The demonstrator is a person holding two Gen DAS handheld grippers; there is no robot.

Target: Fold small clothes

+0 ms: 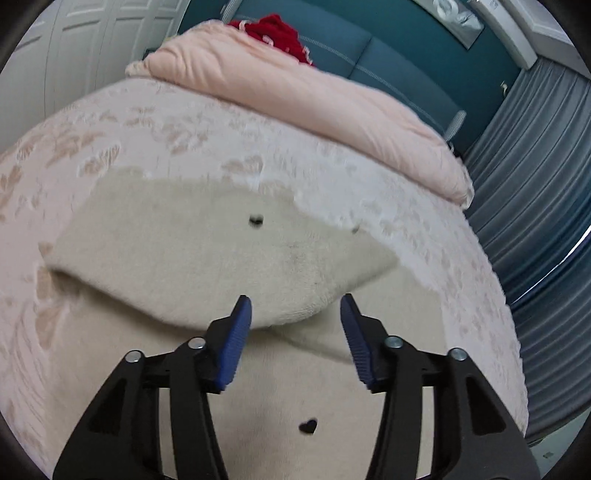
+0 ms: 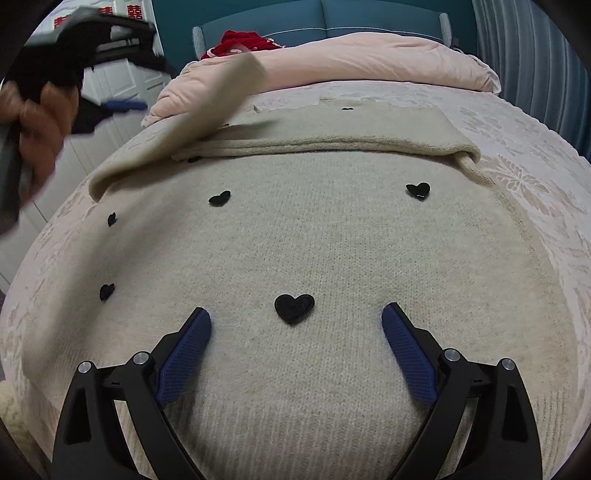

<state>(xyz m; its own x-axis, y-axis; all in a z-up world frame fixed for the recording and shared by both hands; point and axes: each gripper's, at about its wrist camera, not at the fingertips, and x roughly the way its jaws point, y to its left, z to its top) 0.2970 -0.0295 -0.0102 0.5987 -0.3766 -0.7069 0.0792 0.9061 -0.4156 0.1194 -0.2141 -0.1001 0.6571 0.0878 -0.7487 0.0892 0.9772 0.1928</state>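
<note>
A beige knit sweater [image 2: 332, 240] with black heart patches lies flat on the bed. One sleeve [image 2: 332, 136] is folded across its upper part. My right gripper [image 2: 295, 310] hovers open just over the sweater's body, with a black heart [image 2: 294, 295] lying between its blue fingers. In the right wrist view a hand holds my left gripper [image 2: 110, 107] up at the far left, blurred. A blurred beige flap [image 2: 236, 85] of the sweater hangs in the air beside it. In the left wrist view the left gripper [image 1: 295, 299] stands open above a folded edge of the sweater [image 1: 221, 251], gripping nothing.
The sweater rests on a pale floral bedspread [image 2: 517, 166]. A rolled pink duvet [image 2: 369, 59] and a red garment [image 2: 240, 40] lie at the head of the bed, against a teal headboard [image 2: 369, 14]. Grey curtains [image 1: 535, 166] hang on one side, white closet doors [image 1: 74, 55] on the other.
</note>
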